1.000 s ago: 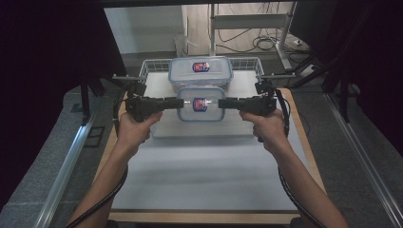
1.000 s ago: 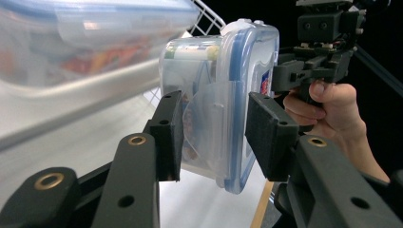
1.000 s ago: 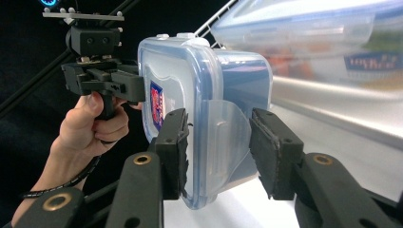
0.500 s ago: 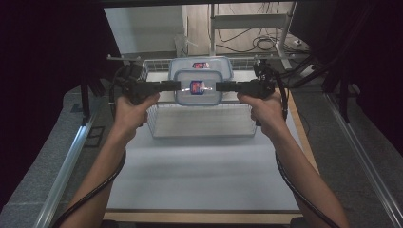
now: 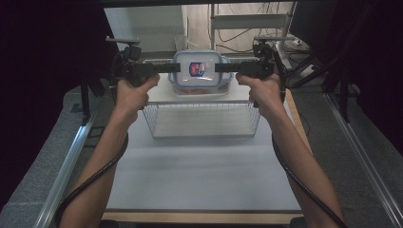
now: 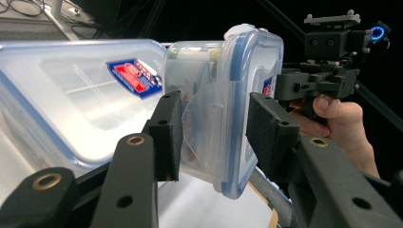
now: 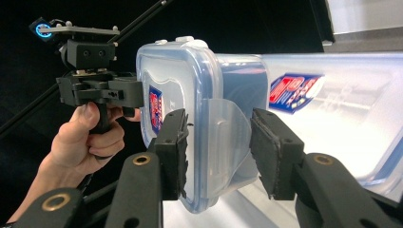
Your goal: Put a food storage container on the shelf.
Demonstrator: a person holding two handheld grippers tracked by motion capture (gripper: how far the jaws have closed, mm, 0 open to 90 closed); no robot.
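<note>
Above white table point(image 5: 199, 166), clear blue-rimmed container point(image 5: 200, 71) bears red-blue label.

I hold the small container point(image 5: 199, 71) up between my left gripper point(image 5: 175, 67) and my right gripper point(image 5: 220, 67), one at each end (pads against its end flaps). It hangs above the wire basket point(image 5: 202, 118) on the table point(image 5: 199, 175). A larger container point(image 6: 71, 95) sits just behind and below it.

Clear lidded container point(image 5: 199, 71) held level above the wire basket point(image 5: 204, 118).
</note>
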